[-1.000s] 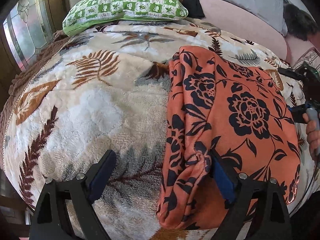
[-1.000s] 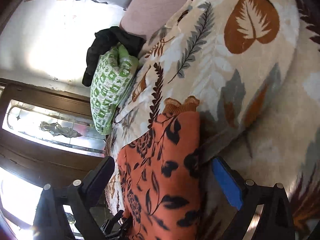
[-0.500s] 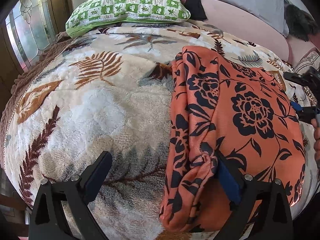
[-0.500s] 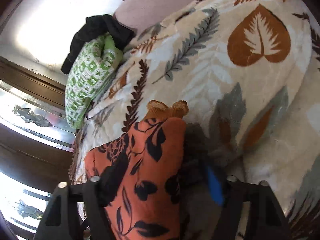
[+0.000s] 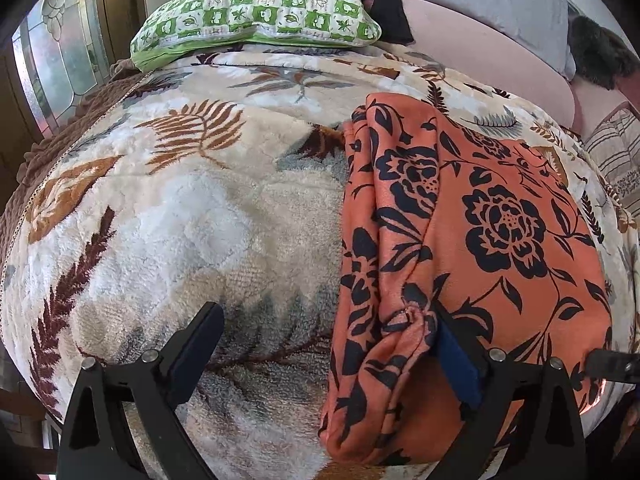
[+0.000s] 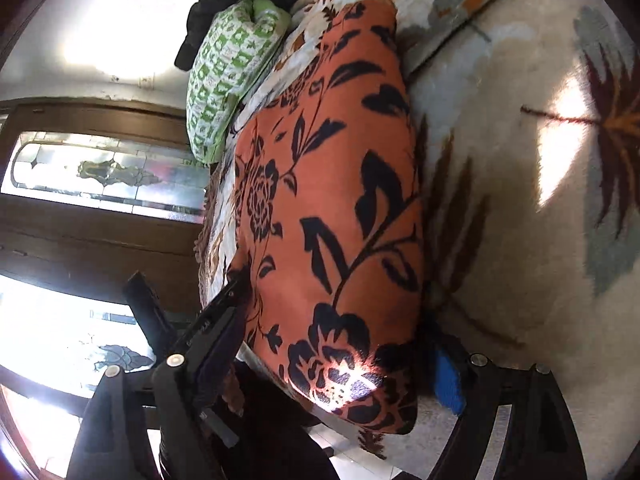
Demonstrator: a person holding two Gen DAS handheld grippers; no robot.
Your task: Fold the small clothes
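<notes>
An orange garment with black flowers [image 5: 472, 240] lies folded lengthwise on a leaf-patterned blanket [image 5: 192, 216]. My left gripper [image 5: 324, 340] is open wide at the garment's near end. Its left finger is over bare blanket and its blue-padded right finger [image 5: 456, 356] rests against the bunched near edge. In the right wrist view the garment [image 6: 336, 184] runs away from the camera. My right gripper [image 6: 338, 320] straddles its near corner and its jaws are closing. The corner lies between the fingers, and the pads do not visibly pinch it. A black tip of the right gripper [image 5: 612, 364] shows low on the right.
A green-and-white checked pillow [image 5: 256, 12] and a black cloth [image 5: 384, 0] sit at the bed's head, beside a grey pillow [image 5: 496, 4] and pink sheet [image 5: 480, 56]. Stained-glass panels in dark wood [image 6: 108, 172] stand beyond the bed's left edge. A person's hair [image 5: 600, 56] shows far right.
My right gripper slid along the garment's edge to its near corner, rolled a little, and its jaws narrowed. My left gripper stayed put, opening slightly wider.
</notes>
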